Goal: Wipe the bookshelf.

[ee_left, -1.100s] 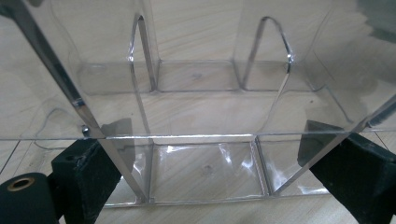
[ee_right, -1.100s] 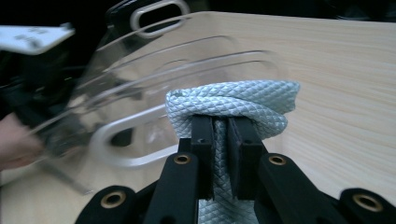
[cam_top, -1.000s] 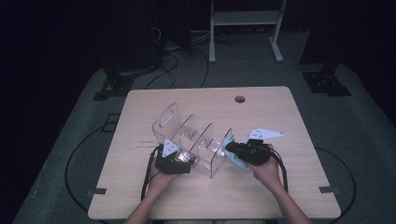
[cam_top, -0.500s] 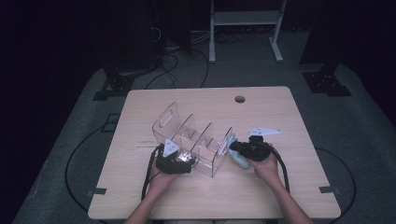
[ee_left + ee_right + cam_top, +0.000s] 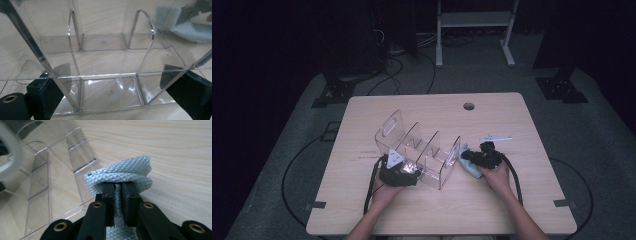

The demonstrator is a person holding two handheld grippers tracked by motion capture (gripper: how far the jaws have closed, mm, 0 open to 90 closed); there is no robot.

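Two grippers, one clear organiser, one cloth

Two jobs are split between the hands. The left gripper [image 5: 398, 171] sits at the near wall of the clear acrylic divided organiser [image 5: 419, 150] on the pale wooden table [image 5: 512, 200], its black jaws wide apart on either side of a wall, probably to steady it; whether the pads press I cannot tell. The right gripper [image 5: 118, 188] has its jaws clamped on a folded pale-blue quilted cloth [image 5: 120, 176], held just beside the organiser's right end, likely for wiping or stowing. Every compartment looks empty. A small white tool [image 5: 495, 137] lies apart, farther back on the table
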